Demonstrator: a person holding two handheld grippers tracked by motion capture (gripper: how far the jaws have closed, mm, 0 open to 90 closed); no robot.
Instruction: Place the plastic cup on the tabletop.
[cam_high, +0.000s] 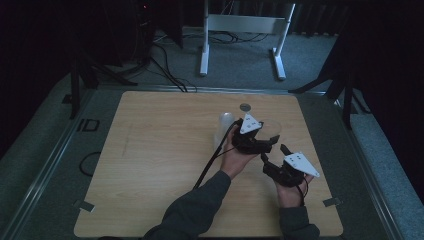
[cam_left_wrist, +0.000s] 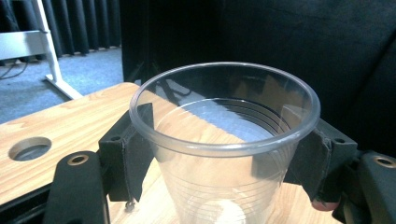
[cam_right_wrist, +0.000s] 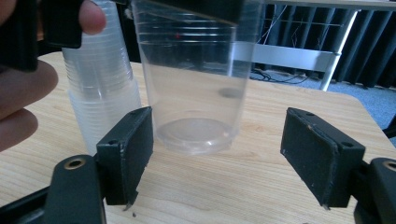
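Observation:
A clear plastic cup stands upright between the pads of my left gripper, which is shut on its wall just under the rim. In the high view this cup is right of the table's middle, with the left gripper on it. My right gripper stands open, its pads wide apart in front of the cup's base and not touching it. The base sits at or just above the tabletop. A stack of clear cups stands beside it.
A round hole is set in the wooden table behind the cups. The table's right edge lies close to the right gripper. A white desk frame and cables lie on the floor beyond.

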